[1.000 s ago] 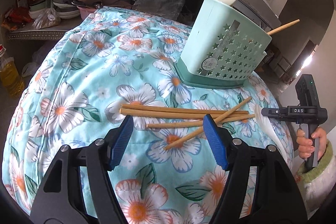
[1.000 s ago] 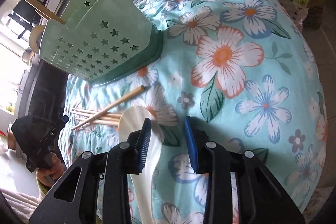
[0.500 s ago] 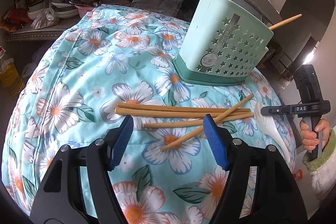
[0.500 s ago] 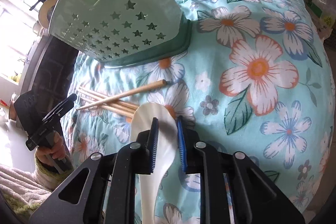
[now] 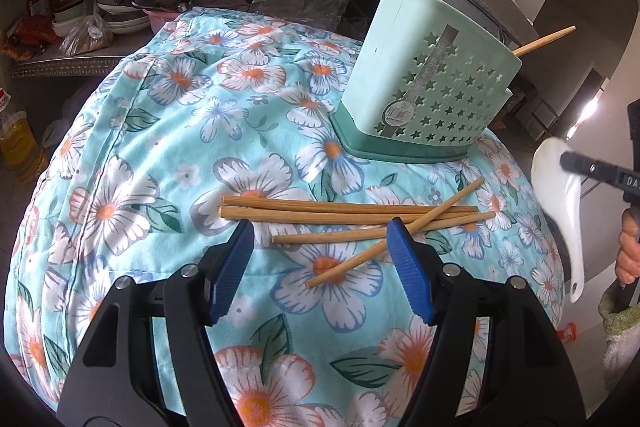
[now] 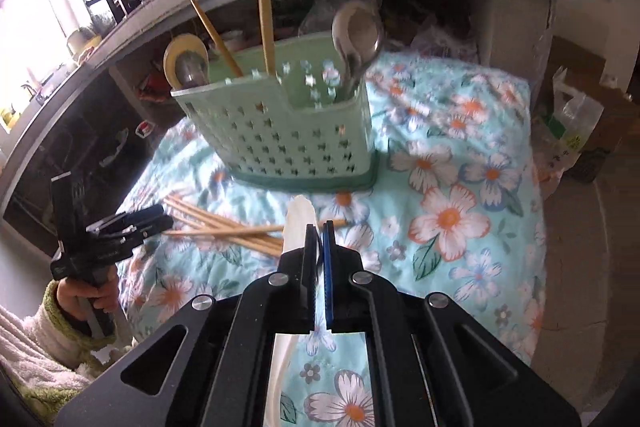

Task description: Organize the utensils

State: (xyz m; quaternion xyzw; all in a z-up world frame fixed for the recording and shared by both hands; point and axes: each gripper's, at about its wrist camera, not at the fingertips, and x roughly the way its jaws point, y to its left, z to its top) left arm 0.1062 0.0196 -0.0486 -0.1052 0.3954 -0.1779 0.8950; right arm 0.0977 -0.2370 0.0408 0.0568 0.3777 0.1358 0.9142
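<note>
**White spoon lifted, chopsticks still to go**

The white spoon (image 6: 299, 223) is pinched by its handle in the right tool (image 6: 319, 239), whose pads have just been closing onto it; it hangs clear of the floral cloth (image 6: 448, 219), in front of the green caddy (image 6: 280, 143) and not yet over its rim. In the left wrist view the same spoon (image 5: 558, 195) hangs off to the right of the caddy (image 5: 432, 95).

Inside the caddy some sorting looks done: a metal spoon (image 6: 358, 43) stands in one compartment, two chopsticks (image 6: 266, 19) in the middle, and a cream ladle (image 6: 186, 61) at the far end.

Still left, by my reading, is dropping this spoon in, then the loose chopsticks (image 5: 352, 215) lying crossed on the cloth just in front of the caddy. The left tool (image 5: 320, 259) hovers over them, spread wide and gripping nothing.
</note>
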